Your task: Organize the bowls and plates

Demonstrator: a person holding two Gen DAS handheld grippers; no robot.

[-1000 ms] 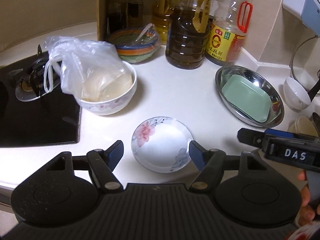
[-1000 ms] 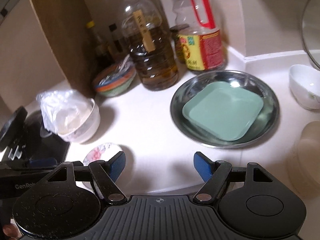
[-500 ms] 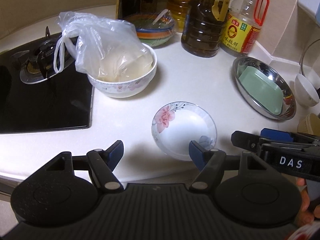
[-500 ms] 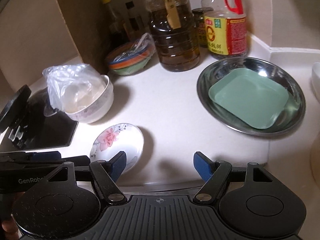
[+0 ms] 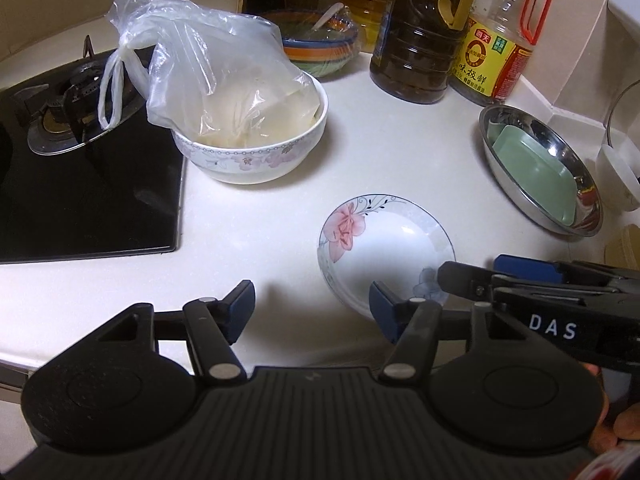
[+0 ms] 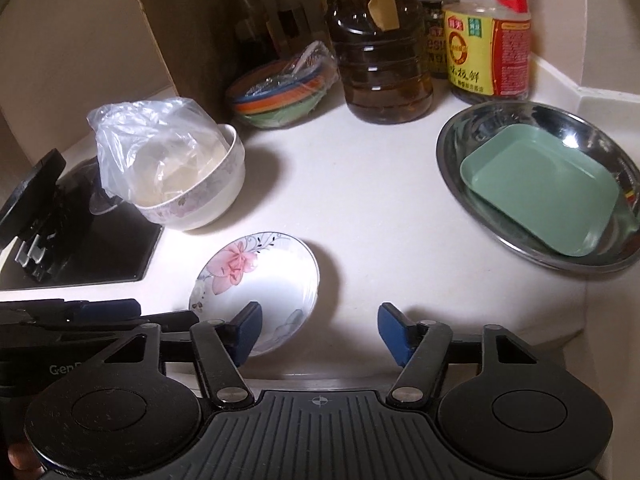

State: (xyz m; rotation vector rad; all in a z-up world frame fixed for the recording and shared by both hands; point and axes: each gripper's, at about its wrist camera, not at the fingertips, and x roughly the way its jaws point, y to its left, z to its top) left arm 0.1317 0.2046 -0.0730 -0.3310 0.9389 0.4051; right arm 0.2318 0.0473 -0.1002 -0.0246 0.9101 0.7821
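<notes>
Both tools stand wide apart at the fingers and hold nothing. The left gripper (image 5: 312, 306) hovers low over the white counter (image 5: 260, 216), and the small flowered dish (image 5: 386, 248) lies just ahead of its right finger, whose blue pad covers the dish's near rim. The right gripper (image 6: 320, 326) faces the same dish (image 6: 256, 280) from the other side: the dish sits just ahead of its left finger, and that pad hides part of the near edge. Whether either pad touches the dish cannot be told.

In the left view the right tool's own fingers (image 5: 520, 276) reach in from the right, edge-on, close beside the dish. In the right view the left tool (image 6: 72, 316) shows only as a dark bar at the lower left, cut off by the frame.

Ahead and left of the left gripper stands a flowered bowl (image 5: 252, 152) with a knotted plastic bag (image 5: 192, 64) in it; the bag's contents are pale and hard to make out. Beyond it a striped bowl (image 5: 320, 48) under plastic wrap is half hidden. The stove (image 5: 80, 184) lies further left, its far side cut off.

Ahead and right of the right gripper a steel plate (image 6: 540, 188) holds a green square dish (image 6: 540, 188), and its right rim runs out of frame. Behind stand an oil jug (image 6: 384, 68) and a sauce bottle (image 6: 490, 48), tops cropped. A white bowl (image 5: 618, 176) shows only partly at the left view's right edge.
</notes>
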